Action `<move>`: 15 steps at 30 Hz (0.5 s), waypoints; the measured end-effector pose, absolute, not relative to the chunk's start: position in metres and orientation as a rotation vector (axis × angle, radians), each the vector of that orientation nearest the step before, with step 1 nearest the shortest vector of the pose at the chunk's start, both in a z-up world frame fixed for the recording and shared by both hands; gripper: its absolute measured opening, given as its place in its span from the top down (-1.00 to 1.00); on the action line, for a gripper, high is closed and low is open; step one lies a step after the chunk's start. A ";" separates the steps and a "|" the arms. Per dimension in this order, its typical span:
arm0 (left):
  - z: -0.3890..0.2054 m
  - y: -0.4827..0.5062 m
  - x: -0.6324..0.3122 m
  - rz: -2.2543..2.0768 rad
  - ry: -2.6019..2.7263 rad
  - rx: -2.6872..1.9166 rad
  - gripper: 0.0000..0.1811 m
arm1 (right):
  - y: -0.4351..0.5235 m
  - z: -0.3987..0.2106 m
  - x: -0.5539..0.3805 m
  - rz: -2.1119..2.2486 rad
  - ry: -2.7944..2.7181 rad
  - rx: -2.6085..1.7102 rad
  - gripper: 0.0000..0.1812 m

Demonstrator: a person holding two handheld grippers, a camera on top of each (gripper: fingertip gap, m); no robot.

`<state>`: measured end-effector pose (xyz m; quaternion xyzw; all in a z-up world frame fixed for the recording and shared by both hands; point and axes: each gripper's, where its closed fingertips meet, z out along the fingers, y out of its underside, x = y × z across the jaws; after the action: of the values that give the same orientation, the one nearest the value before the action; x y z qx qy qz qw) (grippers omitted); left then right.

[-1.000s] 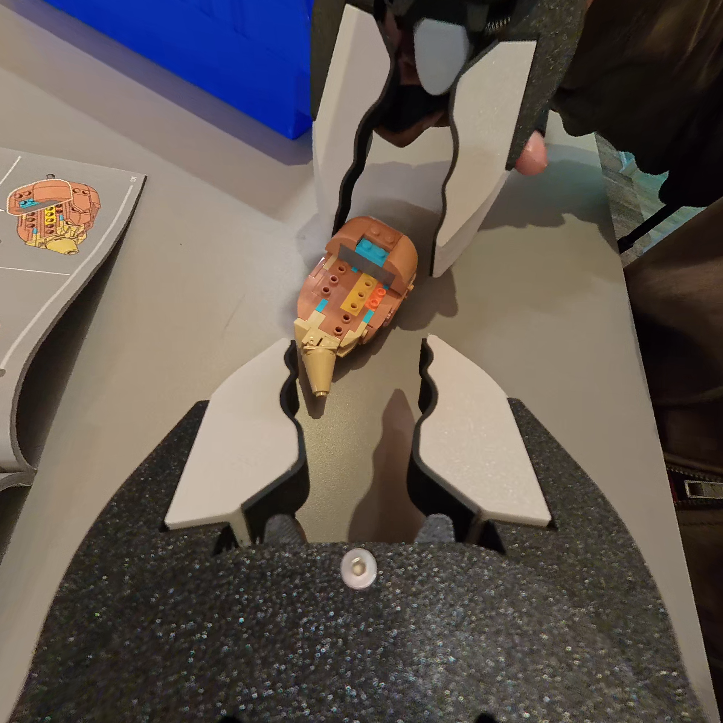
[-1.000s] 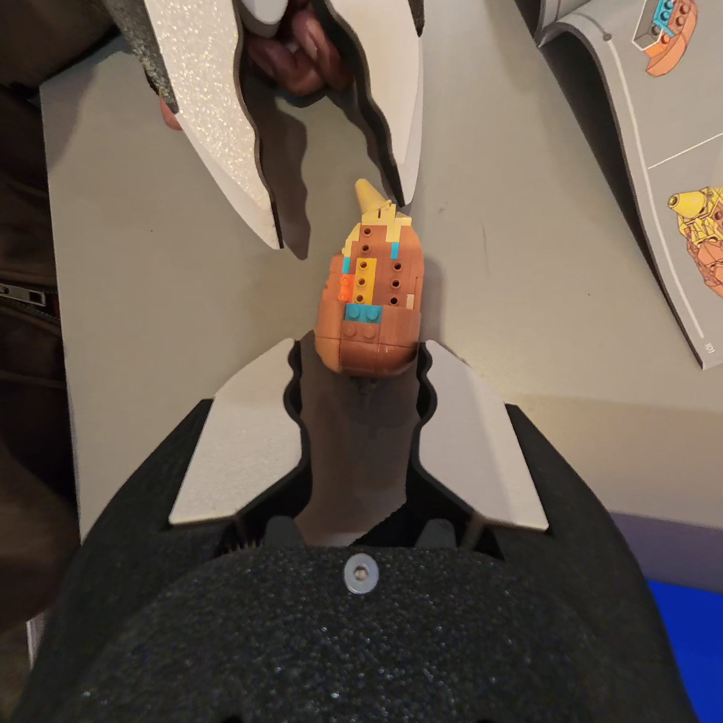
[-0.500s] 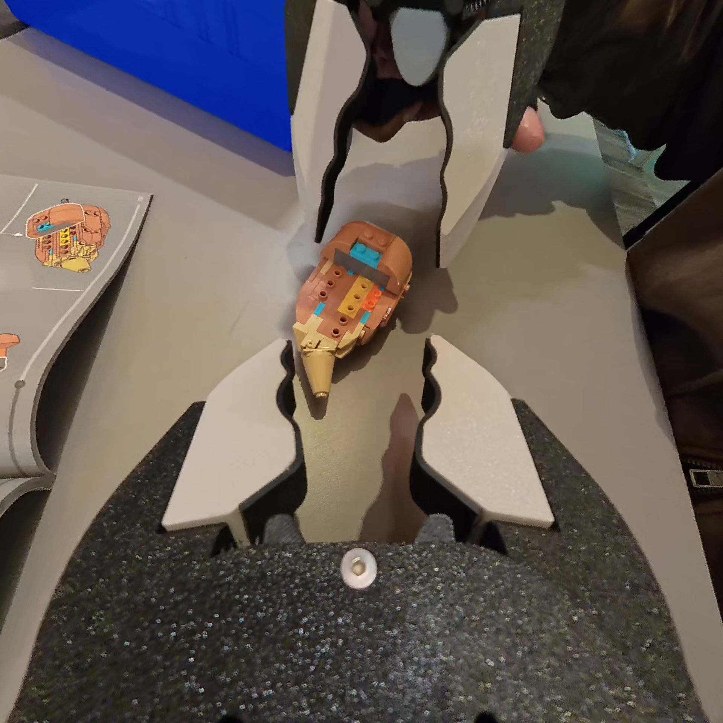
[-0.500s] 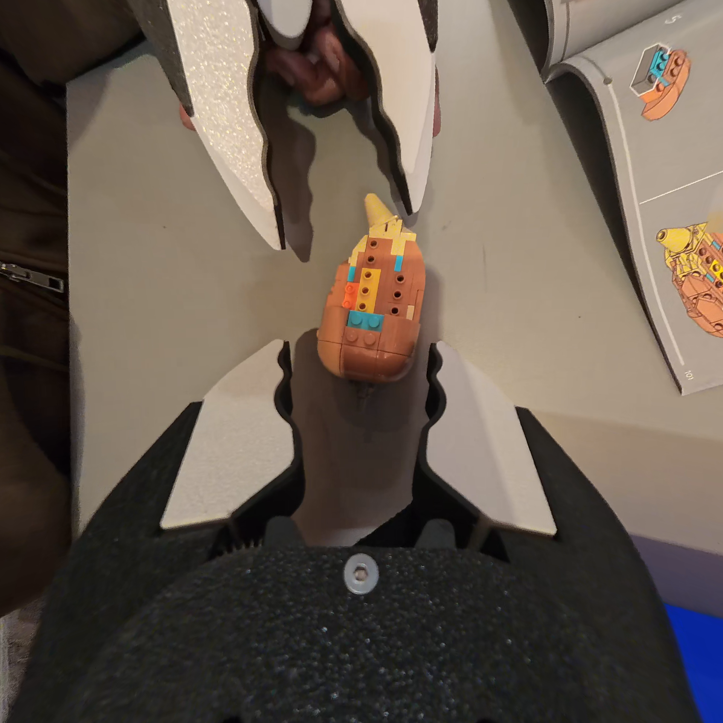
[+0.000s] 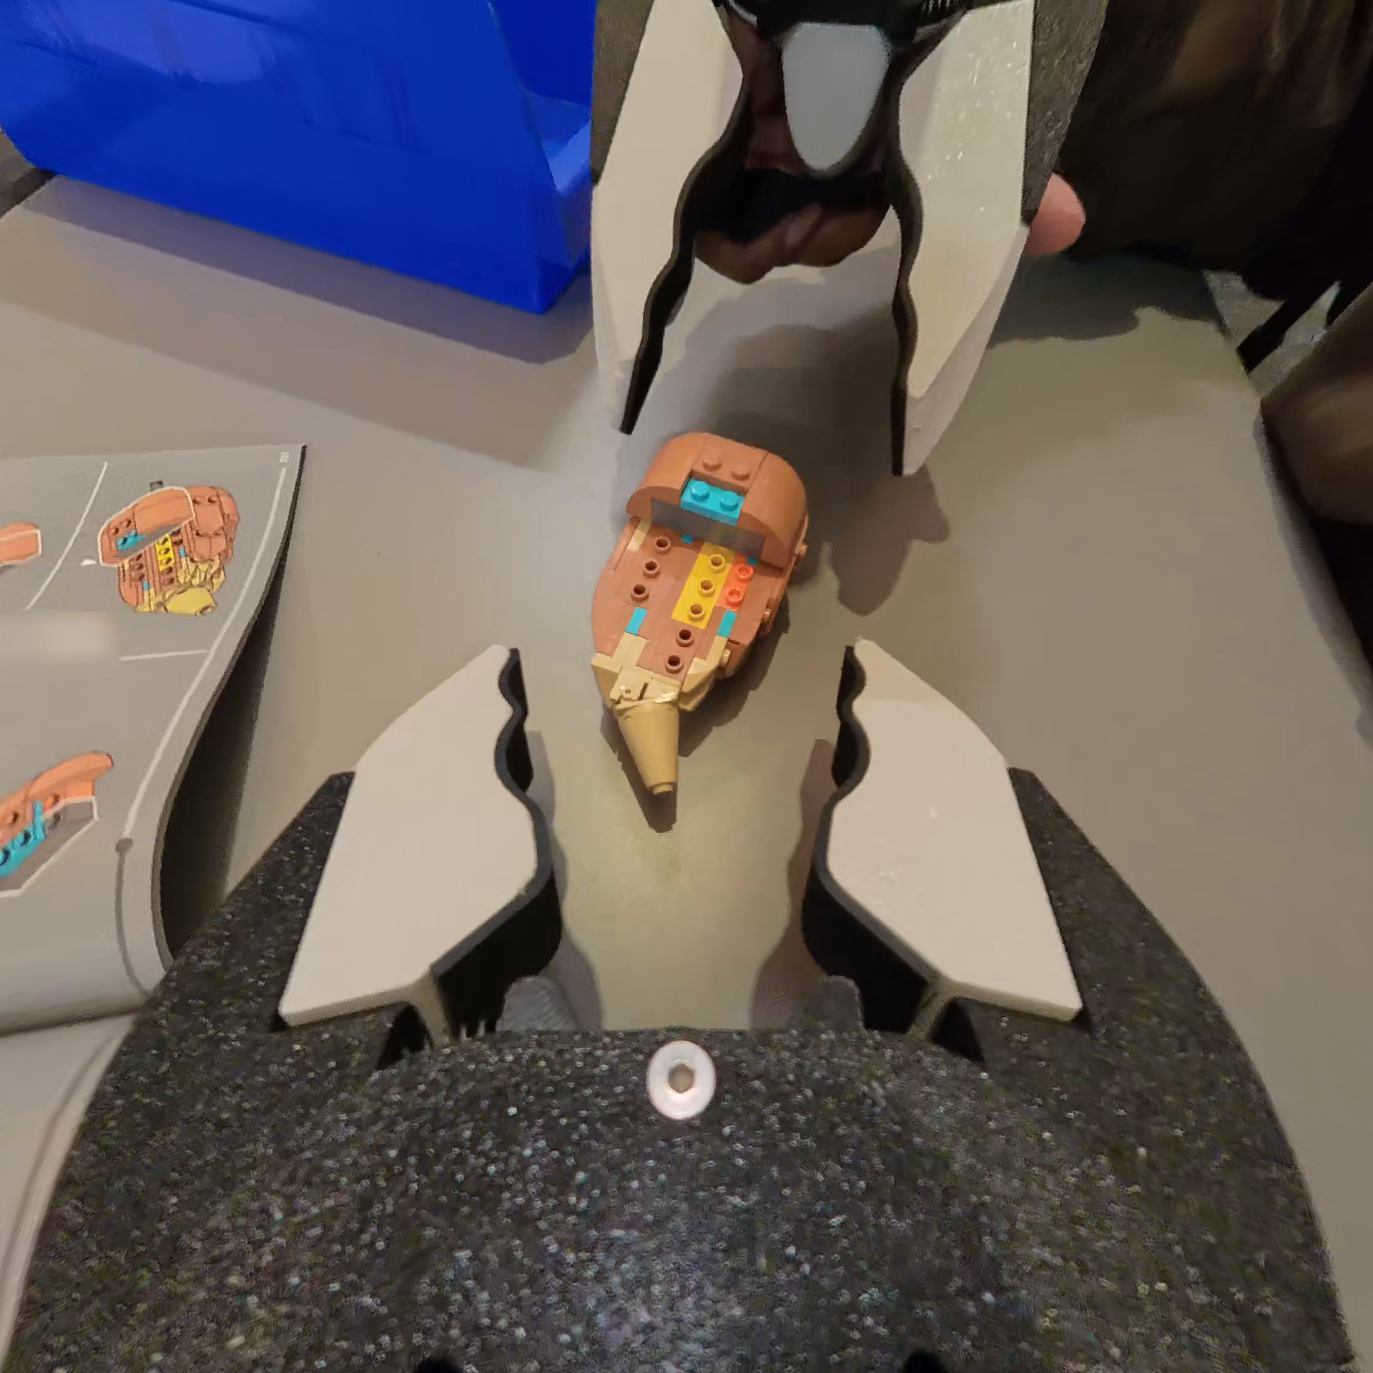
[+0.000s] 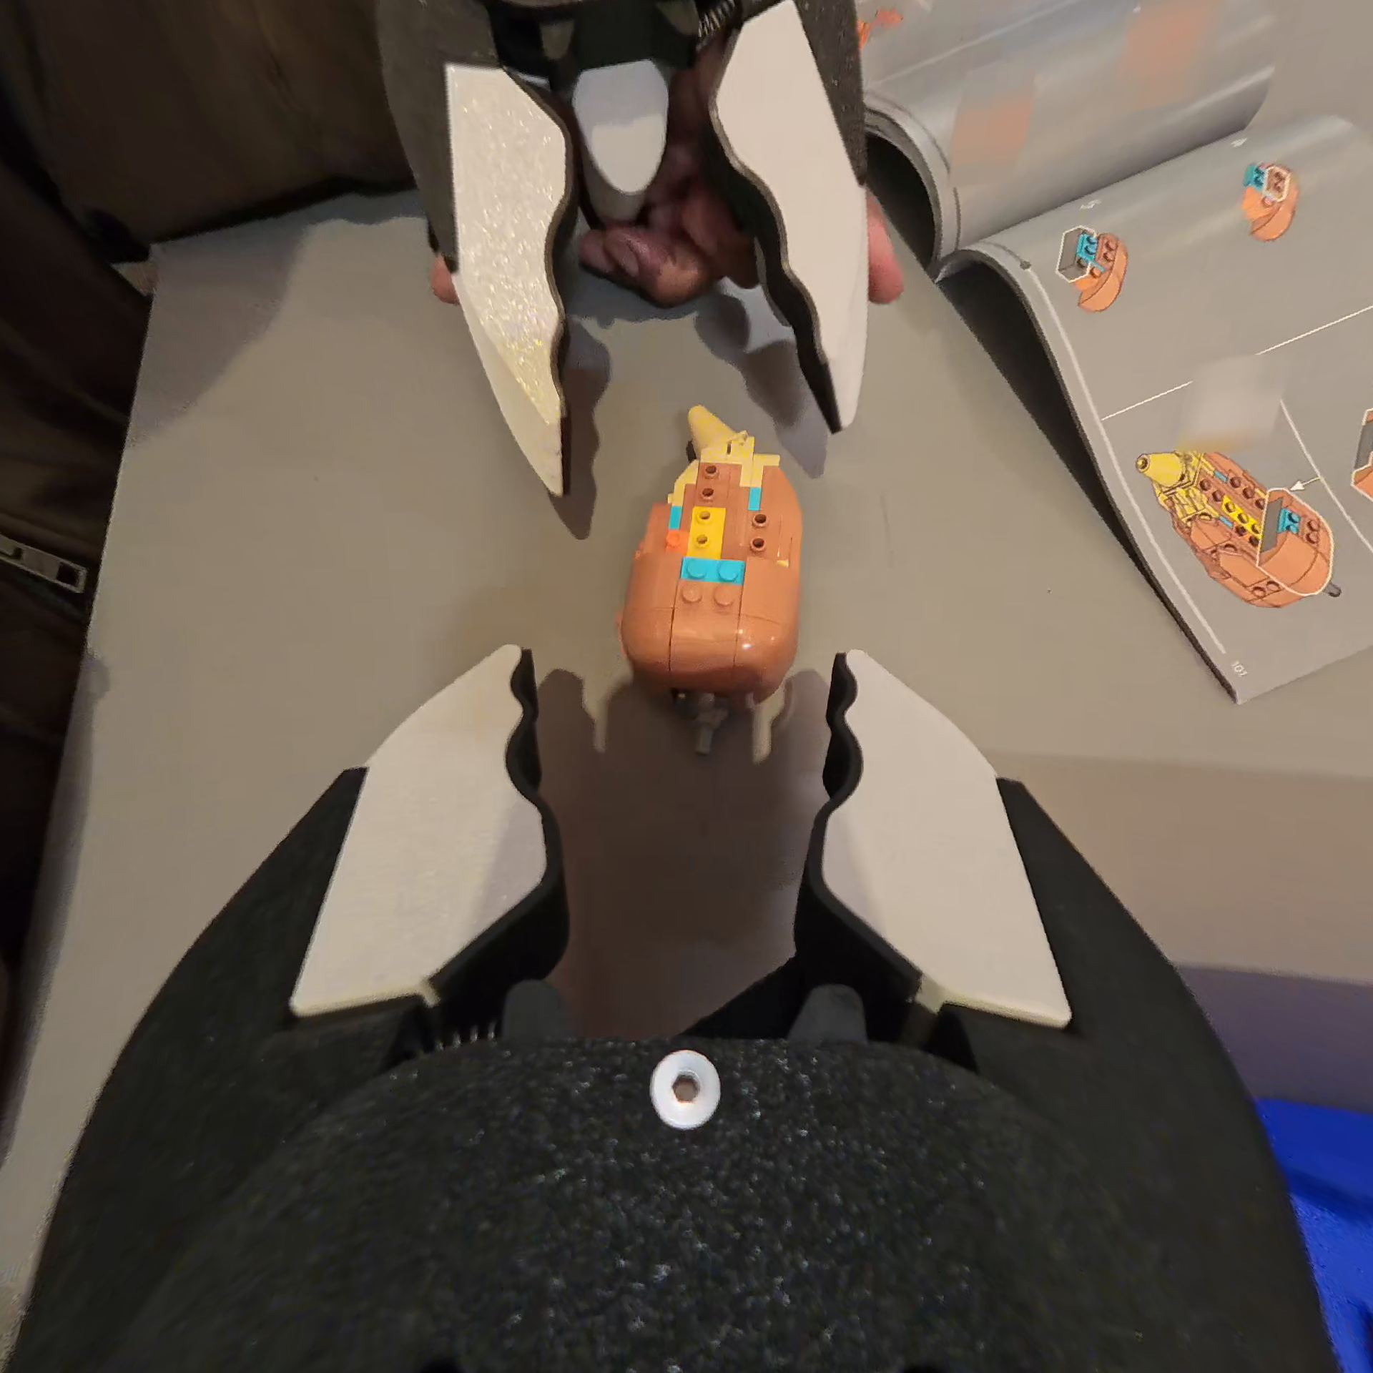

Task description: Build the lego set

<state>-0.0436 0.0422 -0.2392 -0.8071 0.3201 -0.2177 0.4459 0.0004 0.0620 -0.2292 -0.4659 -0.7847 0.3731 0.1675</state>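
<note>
Lego boats: one (image 5: 698, 587), brown, lying on the tabletop (image 5: 1040, 669)
Tools: two; the left tool (image 5: 680, 669) and the right tool (image 6: 680, 669), one at each end of the boat; both empty, with fingers spread apart
Fingers on each tool: two
Instruction booklets: one (image 5: 134, 669), lying open
Boat pictures on its pages: five in the right wrist view; some are blurry
Blue bins: one (image 5: 297, 134)
Tabletops: one

Lego ship (image 5: 695, 587) on table (image 5: 446, 416) — between two gaping claws, untouched.
</note>
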 end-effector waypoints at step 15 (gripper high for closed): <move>-0.266 0.060 -0.021 -0.413 1.131 -2.037 0.09 | 0.060 -0.228 0.002 1.166 -2.110 -1.170 0.13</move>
<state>-0.0208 0.0603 -0.2664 -0.7969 0.4426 -0.1618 0.3780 0.0025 0.0604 -0.2282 -0.4250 -0.7666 0.4234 0.2289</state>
